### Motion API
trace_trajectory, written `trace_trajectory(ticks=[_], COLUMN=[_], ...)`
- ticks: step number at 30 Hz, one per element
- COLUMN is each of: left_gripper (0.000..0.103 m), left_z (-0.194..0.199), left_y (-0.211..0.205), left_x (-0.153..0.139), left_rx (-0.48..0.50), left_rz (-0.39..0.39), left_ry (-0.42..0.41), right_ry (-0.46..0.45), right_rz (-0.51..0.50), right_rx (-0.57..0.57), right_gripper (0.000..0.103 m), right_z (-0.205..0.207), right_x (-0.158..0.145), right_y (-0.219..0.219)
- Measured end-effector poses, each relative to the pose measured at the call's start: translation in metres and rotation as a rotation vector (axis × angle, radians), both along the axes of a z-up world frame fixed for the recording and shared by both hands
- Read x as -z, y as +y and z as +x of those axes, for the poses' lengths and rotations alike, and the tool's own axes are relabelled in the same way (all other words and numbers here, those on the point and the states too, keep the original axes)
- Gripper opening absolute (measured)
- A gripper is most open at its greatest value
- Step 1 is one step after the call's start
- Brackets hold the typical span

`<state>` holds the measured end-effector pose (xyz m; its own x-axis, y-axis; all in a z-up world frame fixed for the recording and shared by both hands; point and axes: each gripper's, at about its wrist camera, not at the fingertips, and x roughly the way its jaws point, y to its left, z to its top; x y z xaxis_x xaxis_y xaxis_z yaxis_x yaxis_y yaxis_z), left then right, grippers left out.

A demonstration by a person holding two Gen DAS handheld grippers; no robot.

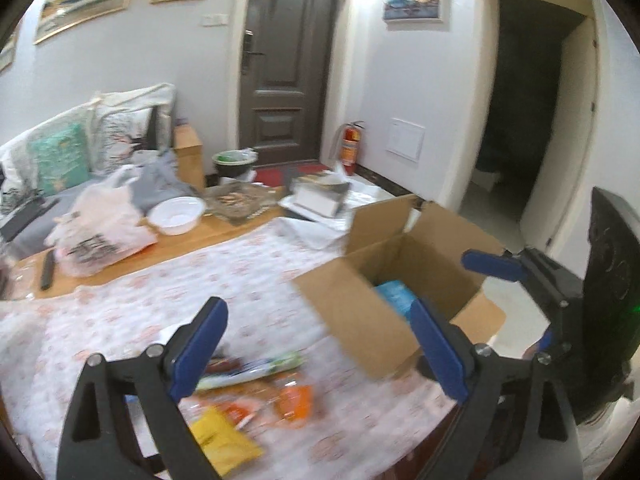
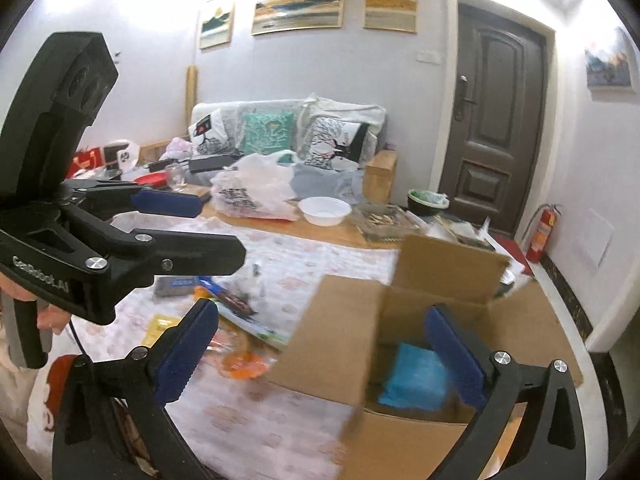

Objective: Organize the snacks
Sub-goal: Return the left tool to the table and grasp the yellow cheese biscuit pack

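Home living room. Sofa with patterned cushions against the wall, framed landscape prints above it. Dark panelled front door with a handle lock, red doormat, fire extinguisher in the corner. Low wooden table with a floral cloth, cluttered: plastic bag, white bowl, snack packs, open cardboard box.

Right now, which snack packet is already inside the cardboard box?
The blue packet lies at the bottom of the open cardboard box. The yellow packet and orange packet lie outside on the tablecloth.
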<state>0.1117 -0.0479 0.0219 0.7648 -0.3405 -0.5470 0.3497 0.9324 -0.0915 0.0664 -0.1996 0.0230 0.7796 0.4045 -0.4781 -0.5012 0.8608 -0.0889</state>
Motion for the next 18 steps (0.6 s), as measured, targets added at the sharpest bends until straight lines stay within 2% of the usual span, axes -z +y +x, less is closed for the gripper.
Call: trace_trajectory(ticks=[5, 10, 14, 18], left_gripper=[0.096, 0.096, 0.096, 0.096], left_z=[-0.017, -0.023, -0.022, -0.017], left_y=[0.048, 0.099, 0.131, 0.153], left_x=[0.017, 0.049, 0.077, 0.109], left_rx=[-0.058, -0.101, -0.133, -0.132], left_rz=[0.019, -0.01, -0.04, -0.093], left_ry=[-0.009, 0.042, 0.092, 0.147], right_ry=[-0.001, 0.085, 0.146, 0.218], right_rz=[-0.006, -0.028, -0.077, -0.118], right_rx=[-0.014, -0.13, -0.204, -0.205], right_gripper=[0.103, 0.103, 0.102, 0.102], right_z=[-0.01, -0.007, -0.007, -0.001], right_x=[0.003, 0.021, 0.052, 0.086], right_y=[0.045, 0.094, 0.132, 0.148])
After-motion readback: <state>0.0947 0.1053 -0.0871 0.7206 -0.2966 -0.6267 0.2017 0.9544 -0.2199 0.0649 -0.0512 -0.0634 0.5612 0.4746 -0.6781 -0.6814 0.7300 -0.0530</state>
